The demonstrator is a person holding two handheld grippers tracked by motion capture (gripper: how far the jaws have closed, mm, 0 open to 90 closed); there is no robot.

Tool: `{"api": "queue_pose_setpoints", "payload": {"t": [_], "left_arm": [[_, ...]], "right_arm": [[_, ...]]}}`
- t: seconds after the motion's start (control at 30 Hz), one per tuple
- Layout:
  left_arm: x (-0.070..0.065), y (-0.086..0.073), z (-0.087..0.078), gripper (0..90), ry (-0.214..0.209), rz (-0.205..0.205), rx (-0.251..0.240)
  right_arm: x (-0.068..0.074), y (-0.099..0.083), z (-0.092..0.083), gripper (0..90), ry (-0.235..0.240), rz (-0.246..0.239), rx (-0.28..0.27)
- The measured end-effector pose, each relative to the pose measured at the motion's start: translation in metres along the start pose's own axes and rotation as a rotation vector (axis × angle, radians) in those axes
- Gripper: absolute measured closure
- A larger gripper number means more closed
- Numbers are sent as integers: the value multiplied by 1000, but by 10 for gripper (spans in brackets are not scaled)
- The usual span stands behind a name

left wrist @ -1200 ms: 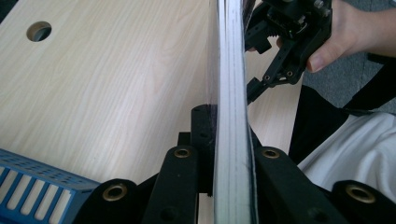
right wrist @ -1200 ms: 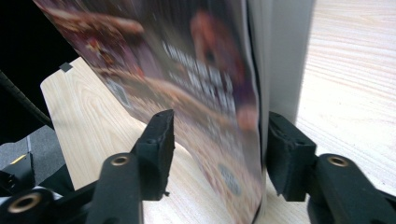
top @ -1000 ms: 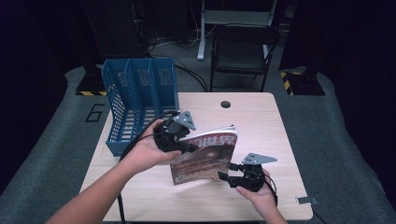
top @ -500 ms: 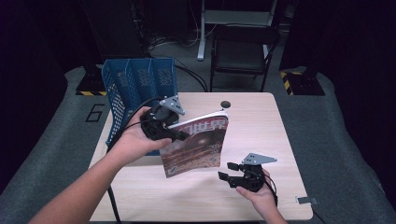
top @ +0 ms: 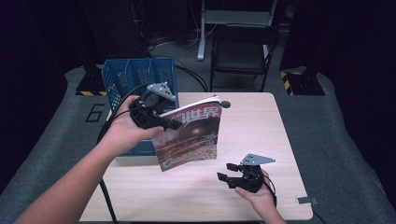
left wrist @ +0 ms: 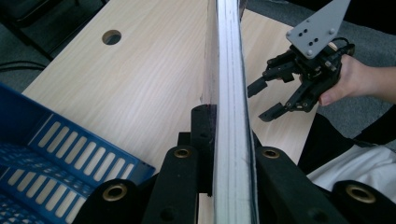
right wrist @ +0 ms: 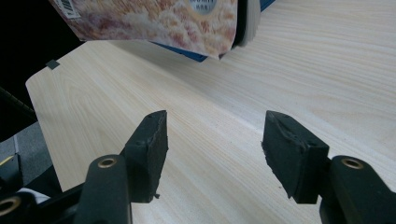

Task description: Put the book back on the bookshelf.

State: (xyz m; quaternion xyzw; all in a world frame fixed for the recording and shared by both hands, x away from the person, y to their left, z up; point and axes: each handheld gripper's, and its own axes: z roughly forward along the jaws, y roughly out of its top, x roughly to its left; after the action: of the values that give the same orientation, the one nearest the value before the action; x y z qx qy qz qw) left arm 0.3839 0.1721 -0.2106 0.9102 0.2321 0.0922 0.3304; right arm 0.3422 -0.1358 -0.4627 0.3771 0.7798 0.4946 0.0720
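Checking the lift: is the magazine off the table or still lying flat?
Off the table. The magazine hangs upright, clamped in the left hand-held gripper, beside the blue rack.

Bright tabletop, dark surroundings, soft shadows, slightly grainy pictures.

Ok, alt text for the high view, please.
The left gripper holds a magazine upright above the wooden table, beside a blue file rack. The right gripper rests open near the table's front edge.
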Motion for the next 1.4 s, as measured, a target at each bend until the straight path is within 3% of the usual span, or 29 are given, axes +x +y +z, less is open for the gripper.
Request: {"api": "queue_pose_setpoints", "payload": {"t": [0.4, 1.03, 1.4], "left_arm": [[18, -3, -21, 842, 60, -57, -31], [53, -21, -50, 842, 163, -166, -30], [77, -36, -63, 842, 225, -268, -46]], "right_arm": [[0, -1, 0, 406, -2, 1, 8], [3, -2, 4, 407, -9, -21, 20], [3, -2, 4, 408, -12, -21, 24]]}}
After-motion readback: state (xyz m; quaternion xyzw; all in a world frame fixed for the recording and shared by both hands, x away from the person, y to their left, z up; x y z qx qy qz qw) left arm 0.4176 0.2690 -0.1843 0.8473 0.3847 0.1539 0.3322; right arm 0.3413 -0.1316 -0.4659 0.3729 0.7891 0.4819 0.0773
